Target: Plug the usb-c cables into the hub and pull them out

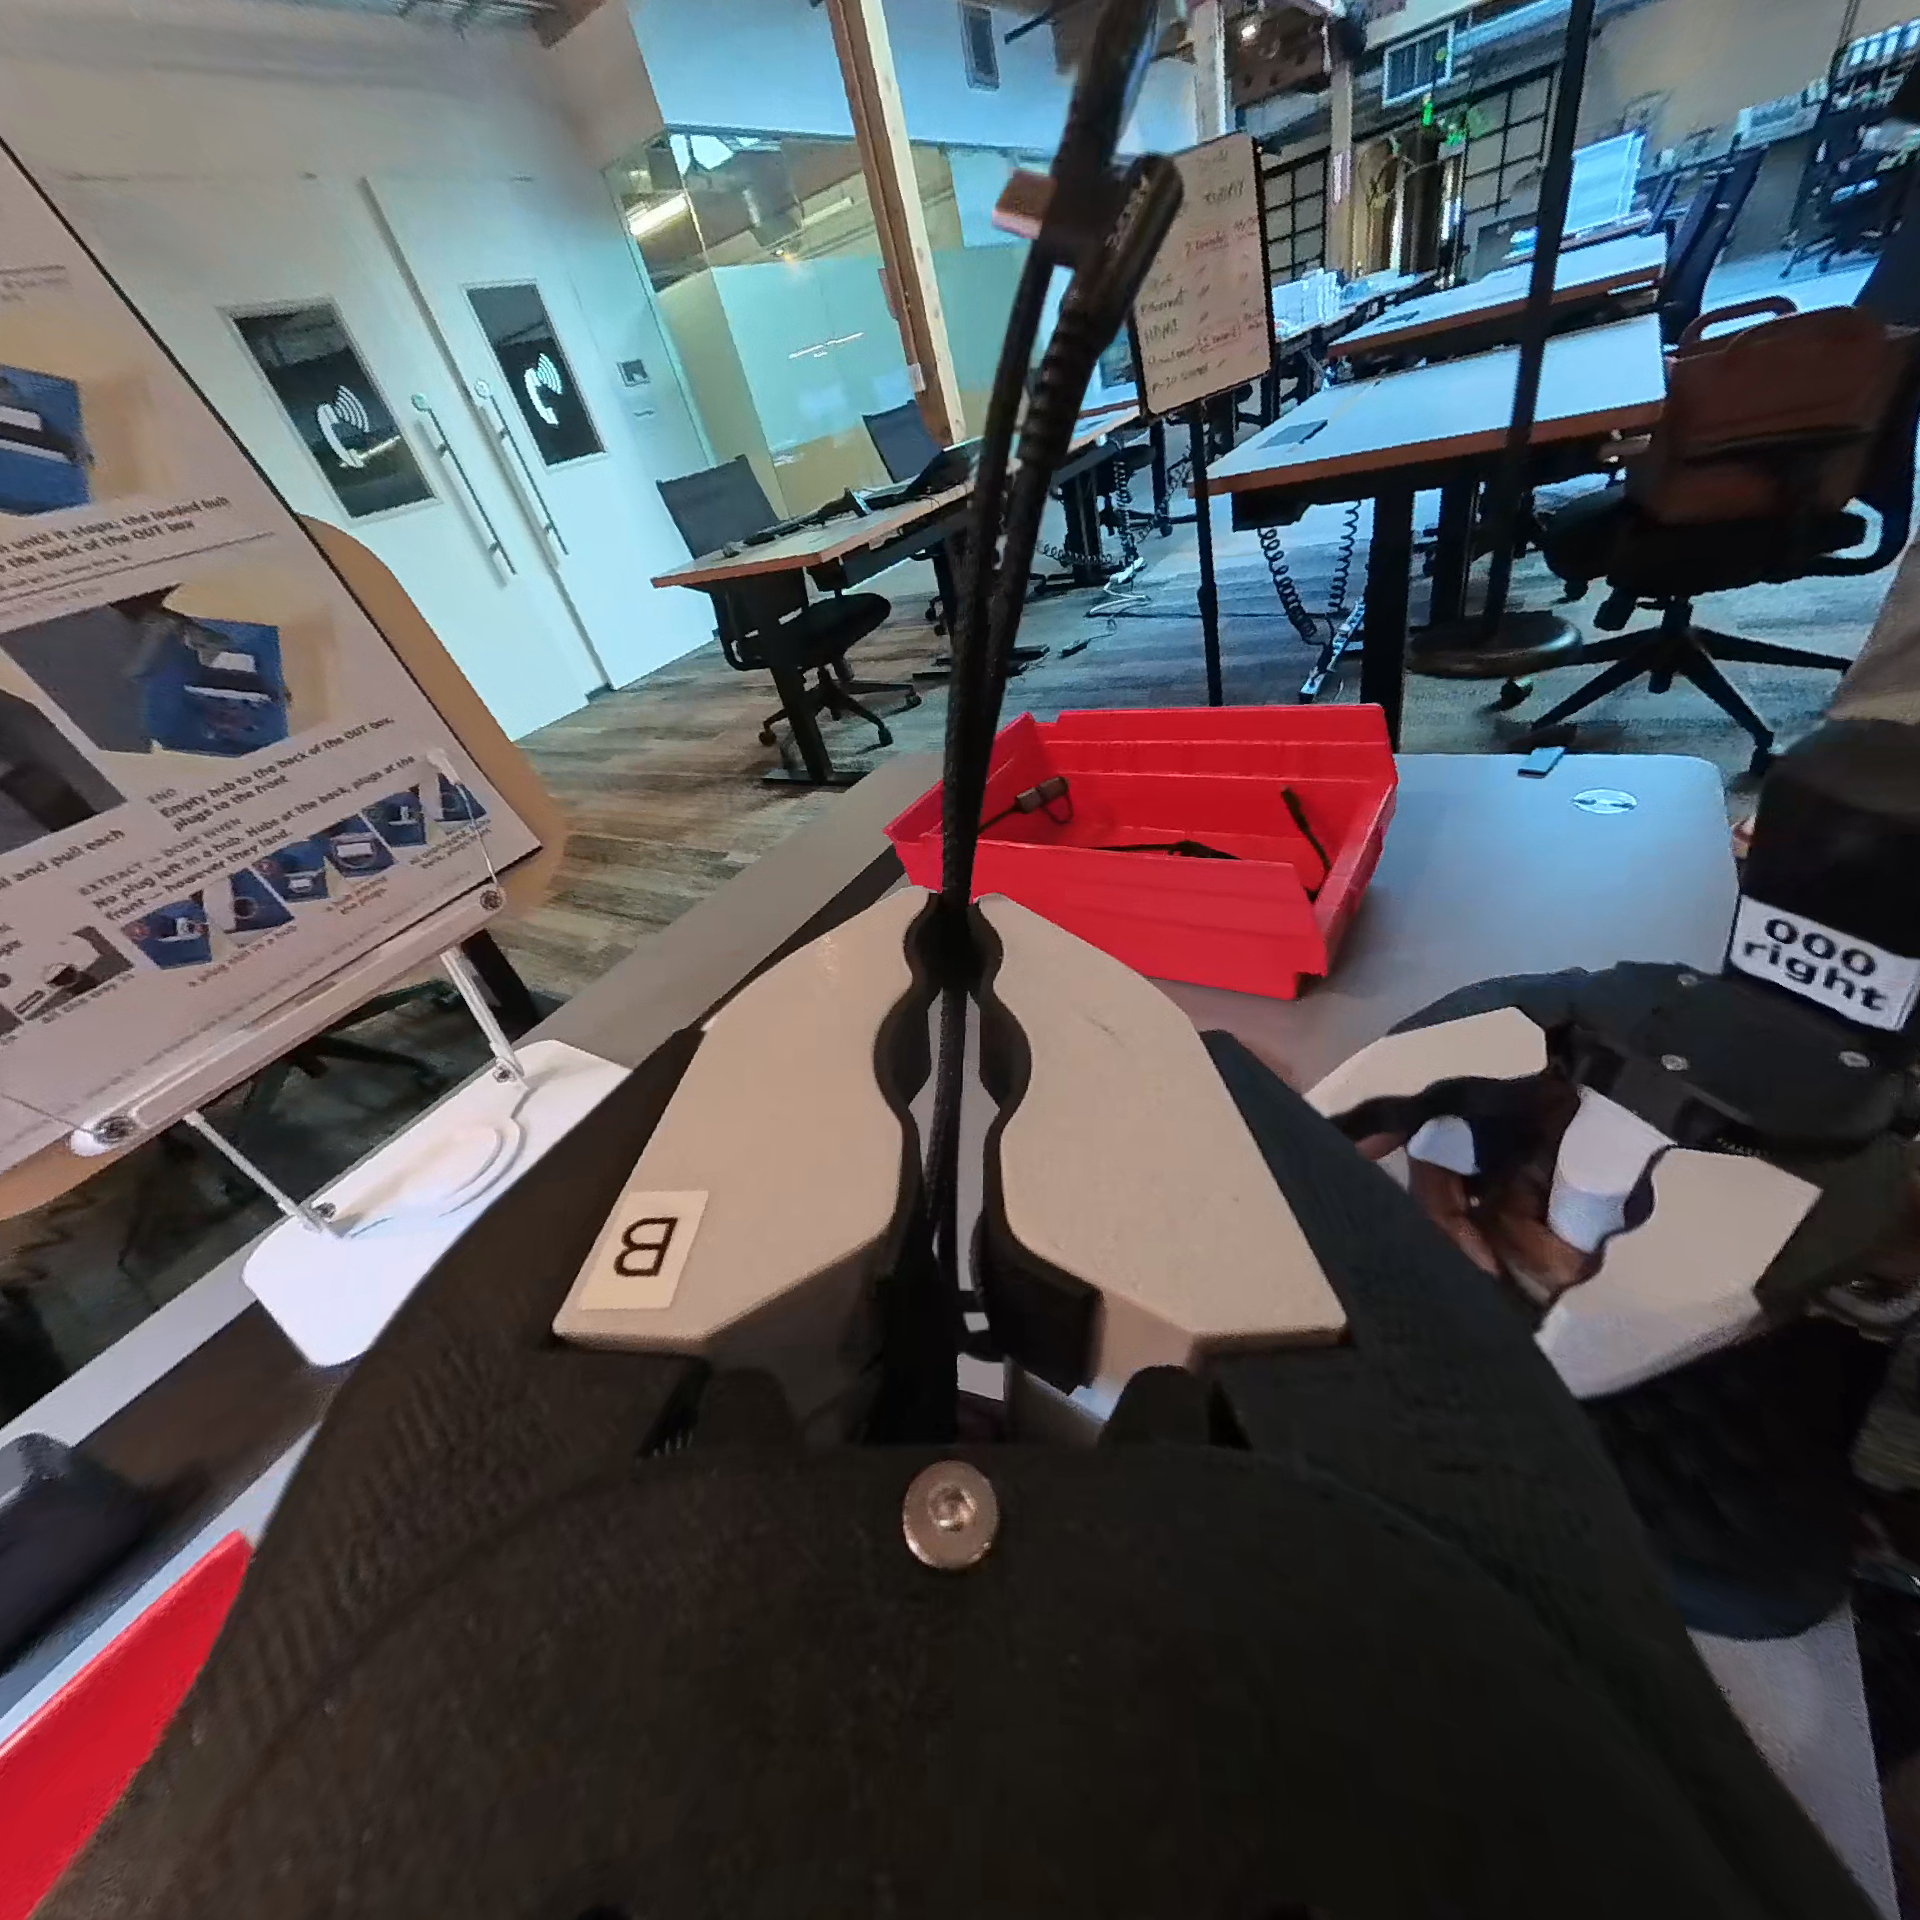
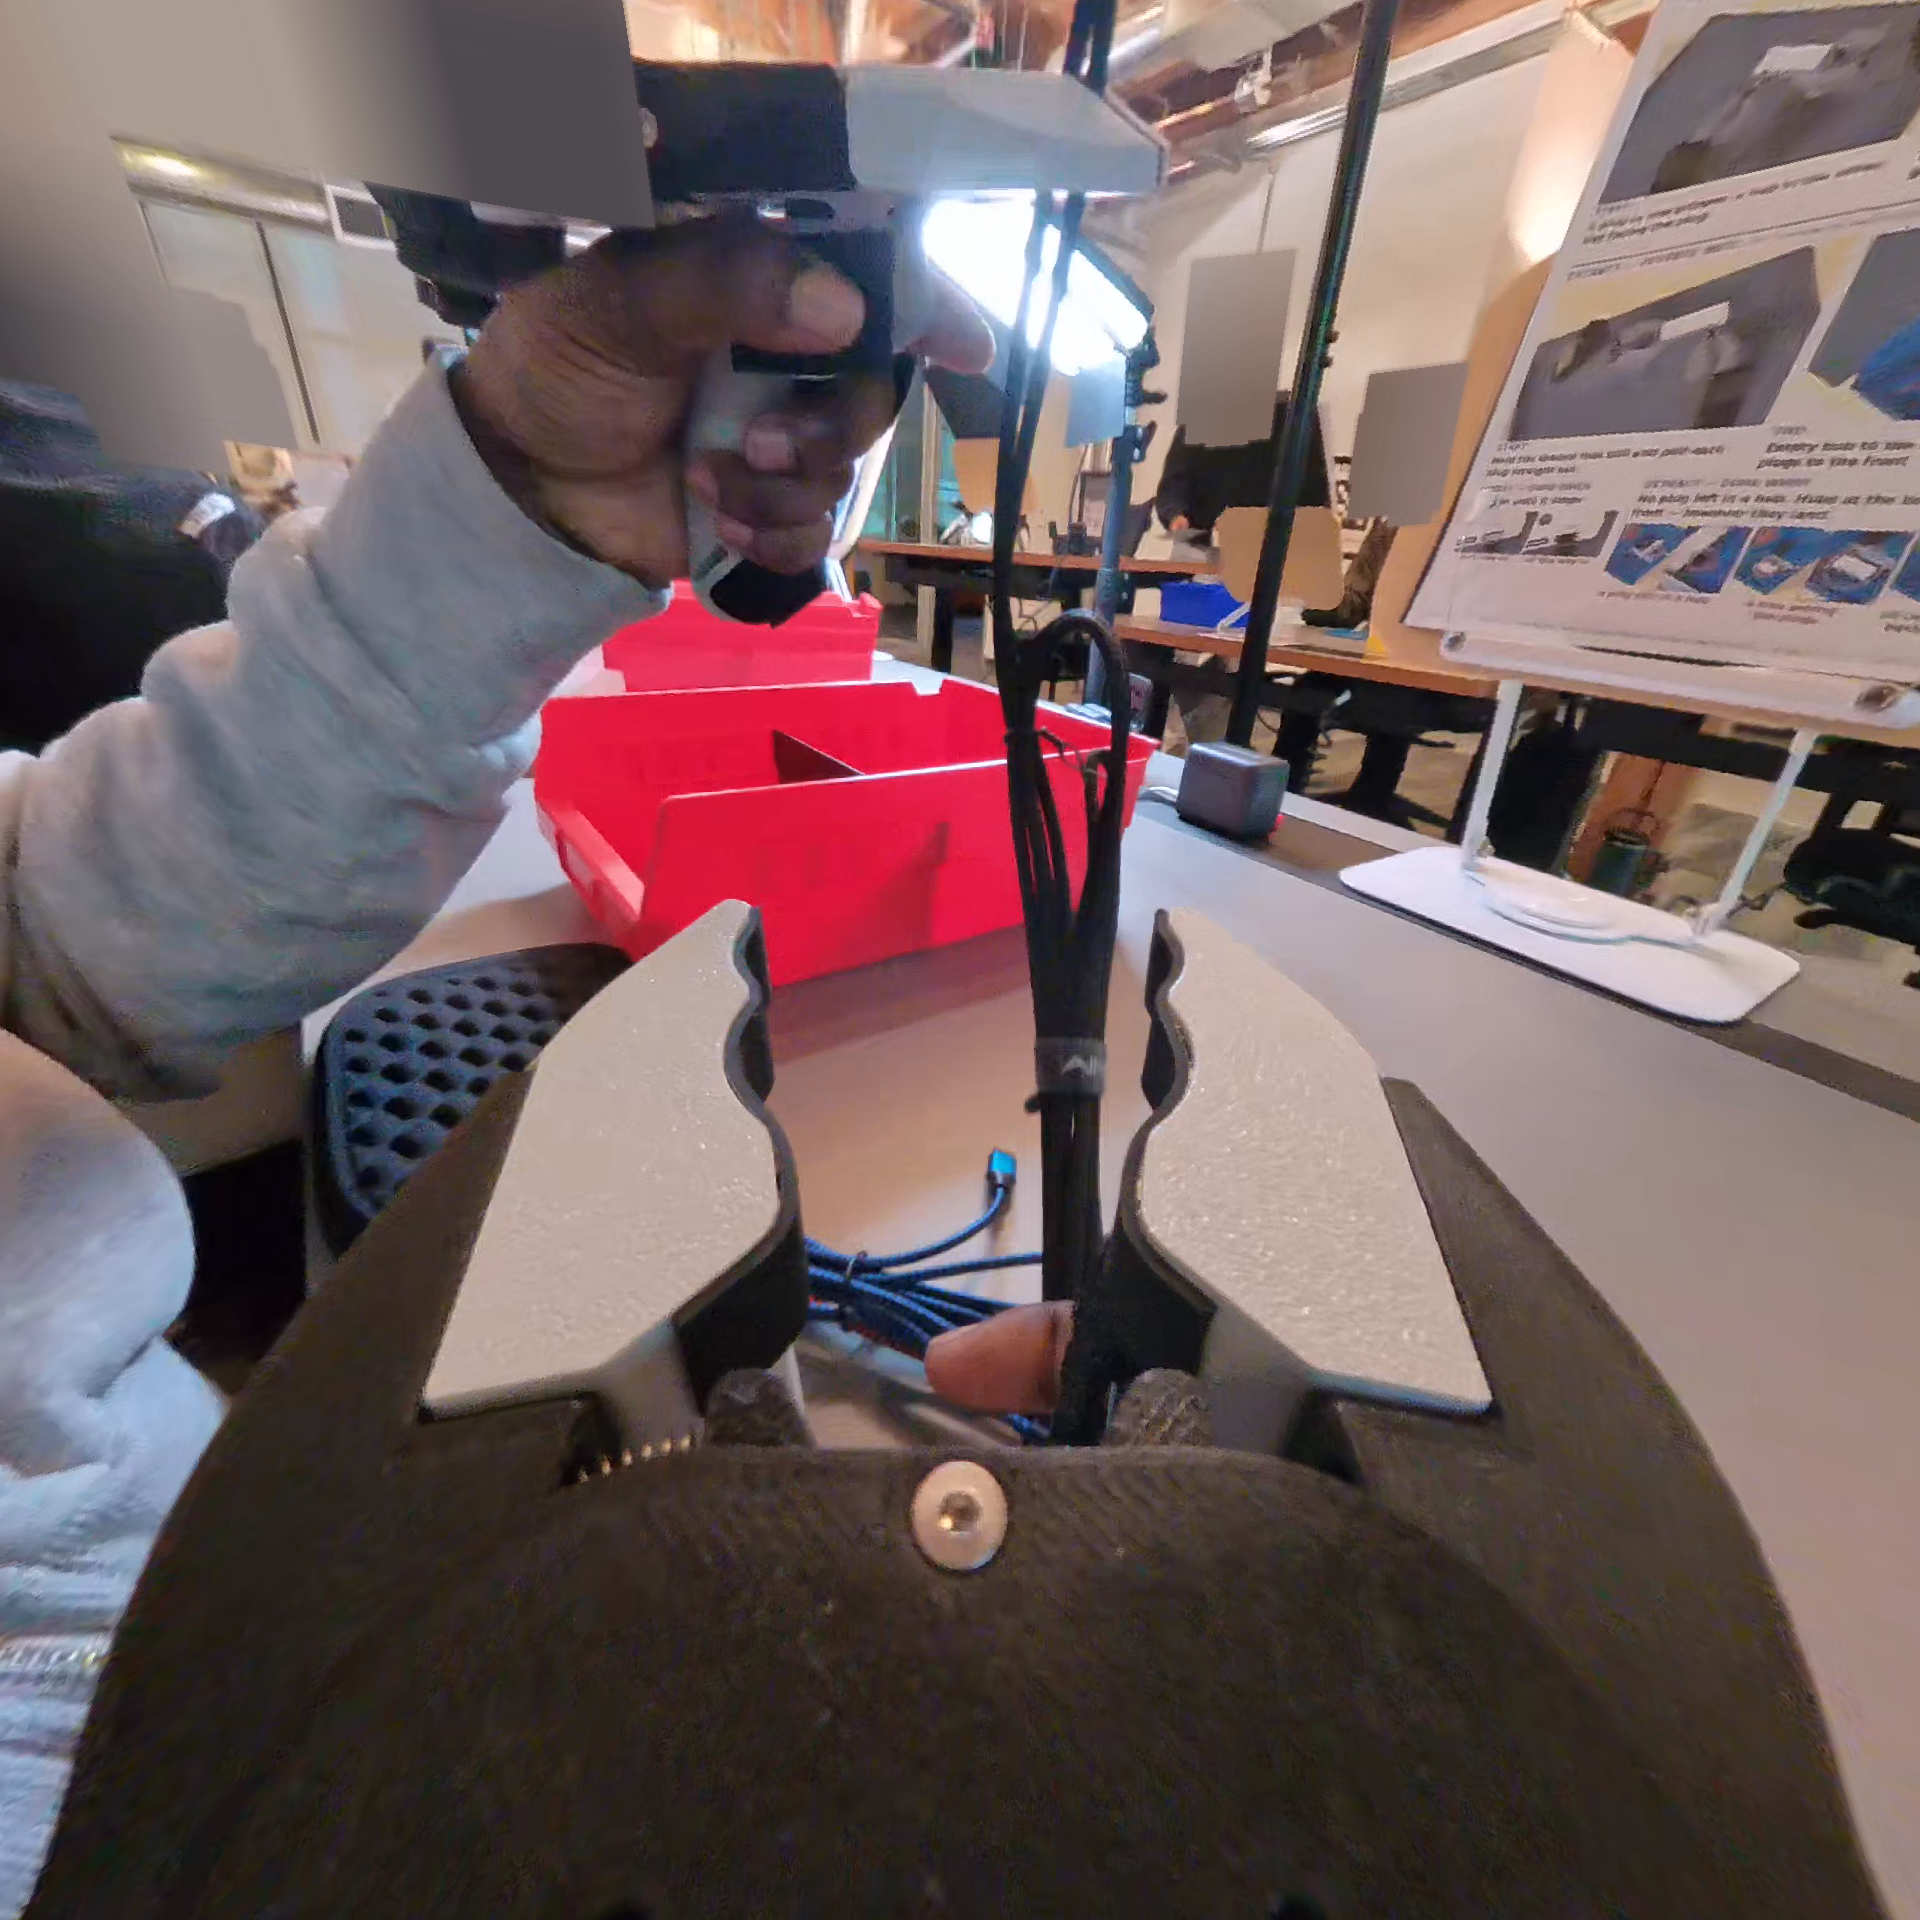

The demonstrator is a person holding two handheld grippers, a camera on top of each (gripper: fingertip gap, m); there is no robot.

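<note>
On the grey counter (image 2: 1455, 1195) we've got a red bin (image 2: 831, 831) at the far side, our left gripper (image 1: 951, 935) clamped tight on the dangling black cable bundle (image 2: 1065, 935), our right gripper (image 2: 951, 966) wide open around it, and a blue cable (image 2: 935, 1247) lying underneath.

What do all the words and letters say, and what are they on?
I won't copy out writing; here is where it stands.
White sticker: on the left gripper, one letter.
White label: on the right gripper.
Instruction sheet: on a stand, small print.
Whiteboard: handwriting, too blurred.
Door signs: phone pictures, no words.
</note>
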